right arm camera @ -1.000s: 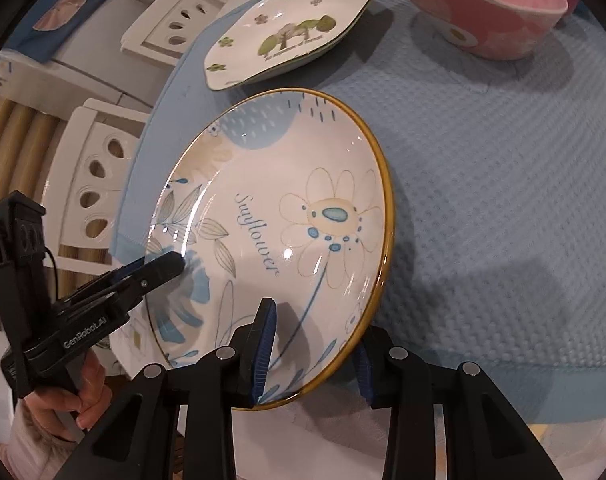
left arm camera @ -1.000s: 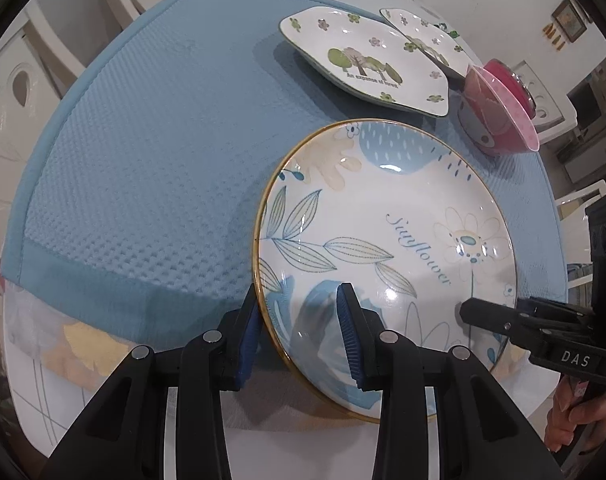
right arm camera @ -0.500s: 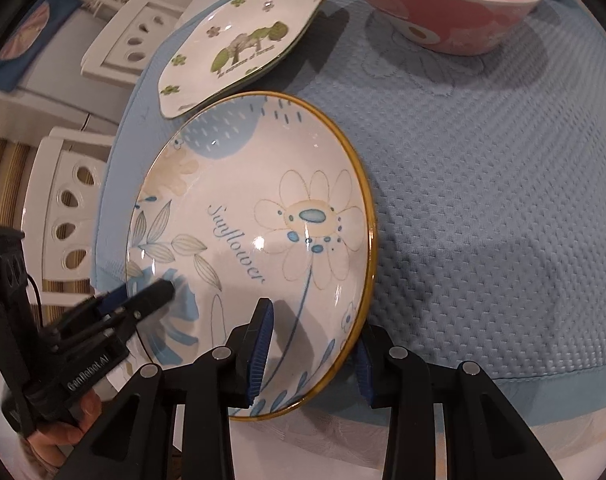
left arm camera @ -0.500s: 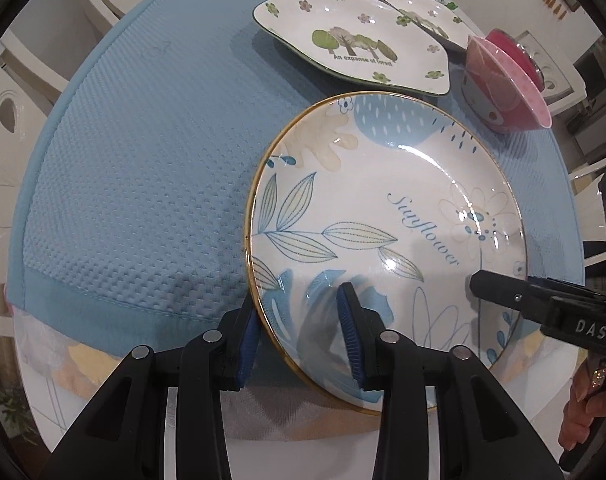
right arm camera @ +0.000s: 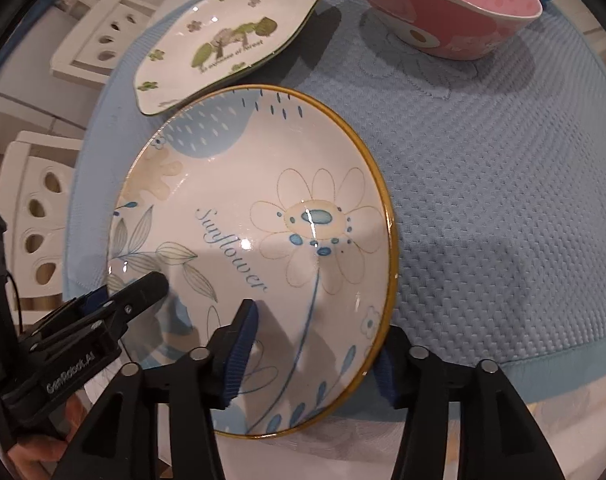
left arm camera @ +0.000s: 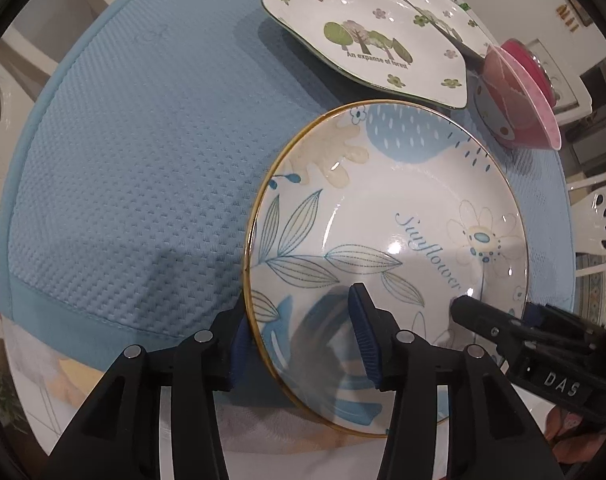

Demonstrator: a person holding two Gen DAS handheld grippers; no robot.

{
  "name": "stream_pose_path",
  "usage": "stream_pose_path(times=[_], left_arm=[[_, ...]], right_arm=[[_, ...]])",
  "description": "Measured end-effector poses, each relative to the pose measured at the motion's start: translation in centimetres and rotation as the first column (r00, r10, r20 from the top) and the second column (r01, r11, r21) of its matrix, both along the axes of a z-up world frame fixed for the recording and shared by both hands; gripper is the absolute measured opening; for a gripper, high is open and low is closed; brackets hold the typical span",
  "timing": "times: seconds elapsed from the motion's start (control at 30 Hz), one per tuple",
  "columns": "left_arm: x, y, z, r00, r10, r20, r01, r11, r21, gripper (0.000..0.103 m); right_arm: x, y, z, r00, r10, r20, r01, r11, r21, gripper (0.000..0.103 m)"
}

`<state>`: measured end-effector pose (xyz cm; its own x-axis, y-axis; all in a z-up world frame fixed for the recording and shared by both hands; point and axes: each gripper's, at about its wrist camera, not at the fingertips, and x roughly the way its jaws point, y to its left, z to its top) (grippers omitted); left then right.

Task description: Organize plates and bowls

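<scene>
A round sunflower plate (left arm camera: pixel 383 220) (right arm camera: pixel 263 200) with a gold rim lies on the blue mat (left arm camera: pixel 143 160) at its near edge, partly over the hem. My left gripper (left arm camera: pixel 301 340) straddles the plate's left rim, jaws opening, one pad outside the rim and one over the plate's inside, with a gap. My right gripper (right arm camera: pixel 311 360) straddles the right rim the same way, jaws opening and pads off the plate. Each gripper's tip also shows in the other view, over the plate's near part.
A leaf-shaped forest plate (left arm camera: pixel 367 40) (right arm camera: pixel 227 40) lies just beyond the sunflower plate, with a second one (left arm camera: pixel 435 8) behind it. A pink bowl (left arm camera: pixel 519 100) (right arm camera: pixel 455 12) stands at the far right. White chairs (right arm camera: pixel 35 220) ring the table. A hand holds each gripper's handle.
Both pairs of jaws have widened off the sunflower plate's rim. The plate has shifted a little farther onto the mat, toward the forest plates.
</scene>
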<state>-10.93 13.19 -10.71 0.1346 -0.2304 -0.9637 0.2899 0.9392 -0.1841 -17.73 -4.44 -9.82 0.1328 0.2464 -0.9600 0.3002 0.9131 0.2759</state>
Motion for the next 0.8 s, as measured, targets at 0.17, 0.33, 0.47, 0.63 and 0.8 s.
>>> stream_pose_path(times=[0.17, 0.33, 0.47, 0.63, 0.8], left_arm=[[0.5, -1.2, -0.2, 0.998, -0.058, 0.008, 0.058, 0.998, 0.016, 0.055], [0.7, -2.2, -0.4, 0.995, -0.099, -0.002, 0.099, 0.995, 0.026, 0.062], [0.7, -2.5, -0.5, 0.994, -0.11, 0.003, 0.109, 0.994, 0.028, 0.063], [0.6, -2.6, -0.7, 0.995, -0.102, 0.011, 0.101, 0.994, 0.03, 0.064], [-0.4, -1.7, -0.5, 0.996, -0.088, 0.005, 0.088, 0.996, 0.029, 0.071]], right_arm=[[1.6, 0.2, -0.2, 0.995, -0.042, -0.086, 0.04, 0.999, -0.018, 0.055], [3.1, 1.5, -0.4, 0.992, -0.019, -0.126, 0.01, 0.998, -0.067, 0.068], [4.0, 2.0, -0.7, 0.992, -0.003, -0.128, -0.003, 0.999, -0.052, 0.076], [5.6, 3.5, -1.5, 0.989, 0.054, -0.135, -0.058, 0.998, -0.021, 0.103], [7.2, 4.5, -1.9, 0.983, 0.108, -0.146, -0.116, 0.992, -0.047, 0.103]])
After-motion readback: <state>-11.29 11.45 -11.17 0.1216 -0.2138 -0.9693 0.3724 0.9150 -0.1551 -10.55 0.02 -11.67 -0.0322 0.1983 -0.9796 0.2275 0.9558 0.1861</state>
